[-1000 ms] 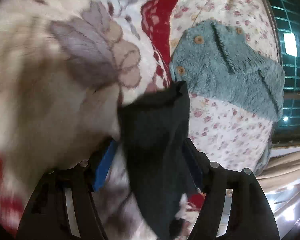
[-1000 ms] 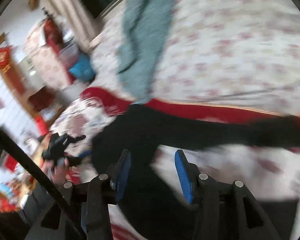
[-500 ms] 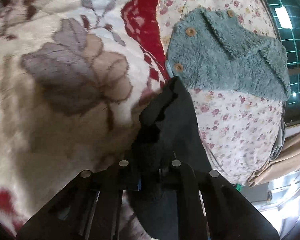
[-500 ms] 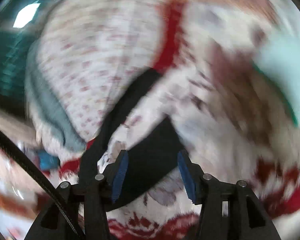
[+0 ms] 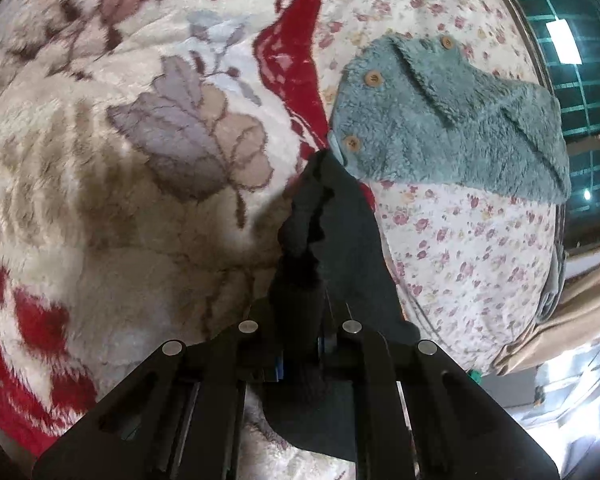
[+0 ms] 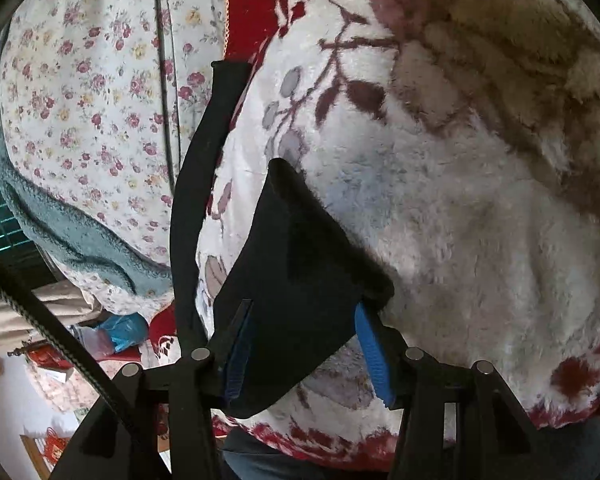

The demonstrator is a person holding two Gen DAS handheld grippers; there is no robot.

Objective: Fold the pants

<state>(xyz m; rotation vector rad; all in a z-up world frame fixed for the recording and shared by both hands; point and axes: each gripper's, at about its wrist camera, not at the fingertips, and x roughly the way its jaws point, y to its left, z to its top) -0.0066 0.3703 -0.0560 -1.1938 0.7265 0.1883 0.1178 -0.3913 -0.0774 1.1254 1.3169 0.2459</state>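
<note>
The black pants (image 5: 340, 240) lie on a plush floral blanket (image 5: 120, 200). My left gripper (image 5: 300, 316) is shut on a bunched edge of them, and the cloth rises in a ruffled ridge from the jaws toward the teal jacket. In the right wrist view a wide dark part of the pants (image 6: 296, 280) lies on the blanket between the blue pads (image 6: 370, 352) of my right gripper (image 6: 302, 308), which stands open around it. One narrow black leg (image 6: 204, 152) runs away from it to the upper left along the blanket's red border.
A teal fleece jacket (image 5: 452, 128) with wooden buttons lies on the small-flowered bedsheet (image 5: 460, 248) just beyond the pants. The jacket (image 6: 80, 240) shows at the left in the right wrist view too. Window bars (image 5: 580, 60) and a beige curtain (image 5: 560, 312) border the bed.
My left gripper went from open around the pants to shut on a bunch of them and rose slightly. My right gripper rolled and dropped over the pants' wide part.
</note>
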